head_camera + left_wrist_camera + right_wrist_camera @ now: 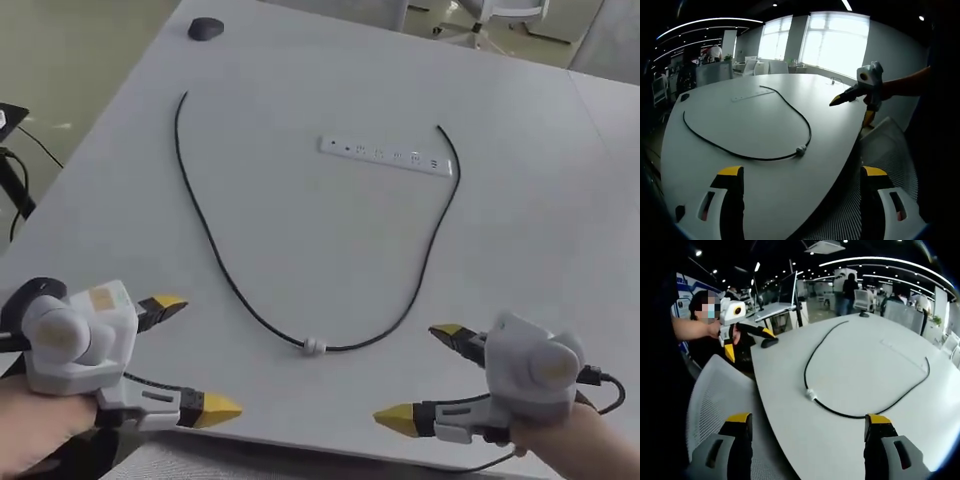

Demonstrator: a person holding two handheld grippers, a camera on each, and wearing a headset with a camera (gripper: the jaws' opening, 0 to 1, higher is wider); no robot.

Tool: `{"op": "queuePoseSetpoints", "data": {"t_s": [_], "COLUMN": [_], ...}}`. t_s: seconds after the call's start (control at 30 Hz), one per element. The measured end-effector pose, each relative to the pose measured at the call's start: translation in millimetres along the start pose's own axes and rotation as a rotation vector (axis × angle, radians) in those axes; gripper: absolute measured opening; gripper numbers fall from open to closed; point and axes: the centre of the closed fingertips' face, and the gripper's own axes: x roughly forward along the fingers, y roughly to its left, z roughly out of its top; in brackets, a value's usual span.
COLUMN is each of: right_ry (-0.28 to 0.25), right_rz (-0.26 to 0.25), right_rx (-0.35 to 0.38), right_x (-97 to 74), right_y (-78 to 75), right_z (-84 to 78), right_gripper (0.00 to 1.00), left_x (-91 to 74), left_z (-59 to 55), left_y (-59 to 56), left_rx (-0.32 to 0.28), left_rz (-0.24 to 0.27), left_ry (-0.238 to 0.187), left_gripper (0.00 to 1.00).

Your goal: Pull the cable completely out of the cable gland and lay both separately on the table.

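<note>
Tabletop (300, 230): white, with rounded edges; it carries everything listed here.
Cable (215, 255): black and thin, lying flat in a wide U-shaped loop. Both ends point toward the far side and the bend is nearest the person.
Cable gland (314, 346): a small white piece threaded on the cable at the bottom of the loop, resting on the tabletop close to the near edge. The cable runs out of it on both sides.
Left tongs (207, 354): held at the near left edge, jaws wide apart and gripping nothing. Their yellow tips point toward the gland, well short of it.
Right tongs (408, 372): held at the near right edge, jaws also spread and empty, with the tips aimed inward at the gland but apart from it.
Power strip (386, 155): white, lying inside the upper part of the loop, just beside the cable's right end.
Mouse (205, 28): dark, near the far left corner, well apart from the cable.
Chair (715, 390): white mesh back, tucked against the near edge in the right gripper view.
</note>
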Motion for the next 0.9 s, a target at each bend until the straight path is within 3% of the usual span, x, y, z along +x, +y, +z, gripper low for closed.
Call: {"op": "queuePoseSetpoints", "data": {"t_s": [0.3,0.9], "right_ry": [0.034,0.121], "right_rz": [0.008,0.097], "right_rx": [-0.053,-0.178], "right_x": [11.6,54.3], "right_y": [-5.7,-17.2], "right_z": [4.5,13.1], "right_gripper": [0.93,0.88], "left_x": [2.3,9.1], "left_z": [-4.9,-7.0], "left_y": [-0.3,4.9], "left_rx": [-0.007,-0.026], "left_rz": [0.003,0.014], "left_ry": [0.011,0.027], "left_gripper": [0.96,0.96]}}
